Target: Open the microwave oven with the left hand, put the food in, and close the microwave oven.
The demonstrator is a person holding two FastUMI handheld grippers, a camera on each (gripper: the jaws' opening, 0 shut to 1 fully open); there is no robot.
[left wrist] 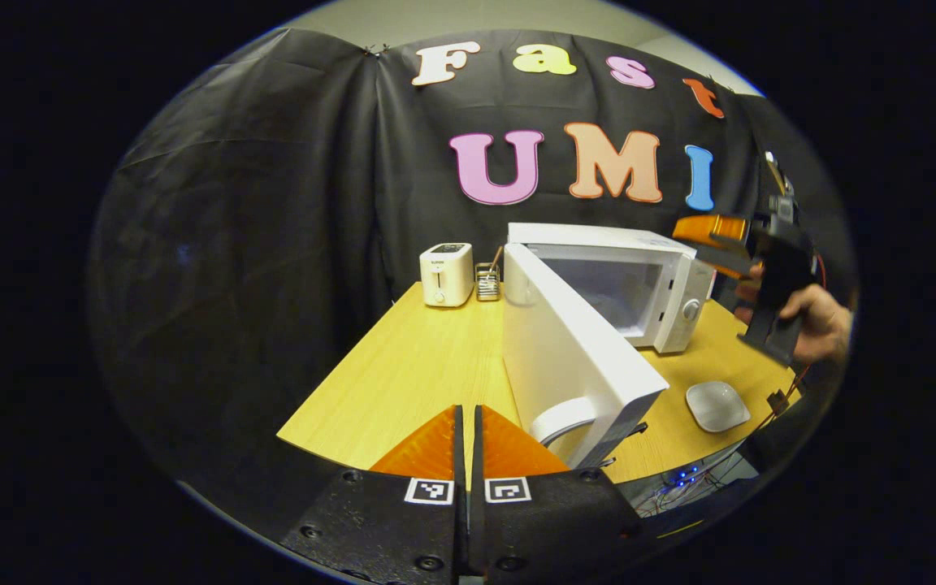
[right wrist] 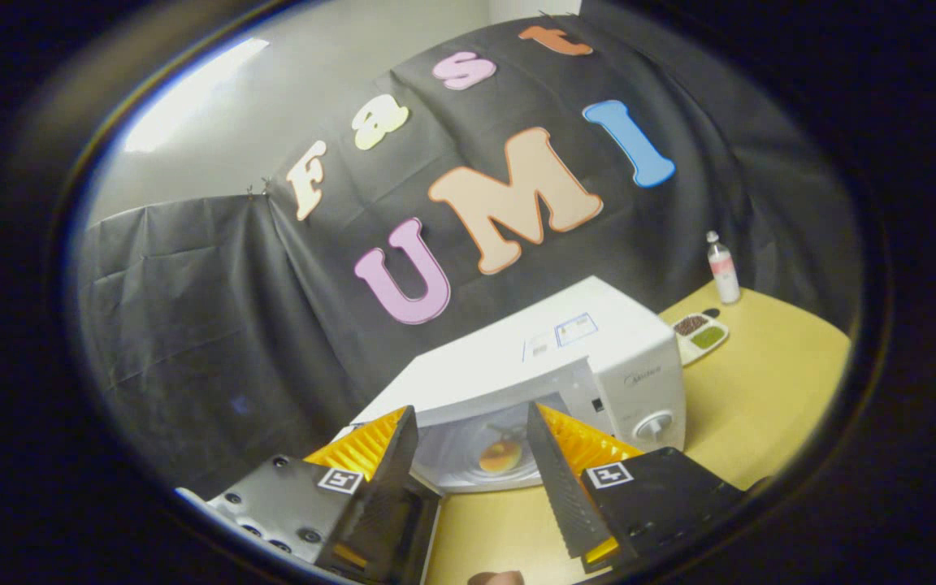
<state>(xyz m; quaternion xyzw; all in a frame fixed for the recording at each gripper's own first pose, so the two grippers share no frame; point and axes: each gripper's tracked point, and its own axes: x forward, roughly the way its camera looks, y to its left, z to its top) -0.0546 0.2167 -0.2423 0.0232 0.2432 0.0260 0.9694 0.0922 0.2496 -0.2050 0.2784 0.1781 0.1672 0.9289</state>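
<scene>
The food (right wrist: 500, 457) is seen inside the microwave oven (left wrist: 647, 284), whose door (left wrist: 574, 357) is swung wide; the right gripper (right wrist: 468, 455) is spread empty, the left gripper (left wrist: 468, 455) clenched on nothing; the door could be struck askew if pushed carelessly.

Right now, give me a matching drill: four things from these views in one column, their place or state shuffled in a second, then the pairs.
Things:
1. white microwave door
2. round orange-yellow food
3. small white square dish
4. left tongs

Place or state:
A. on the wooden table, in front of the microwave
B. swung wide open
C. orange fingers closed together, holding nothing
D. inside the microwave cavity

Pairs: 1-B, 2-D, 3-A, 4-C
</scene>
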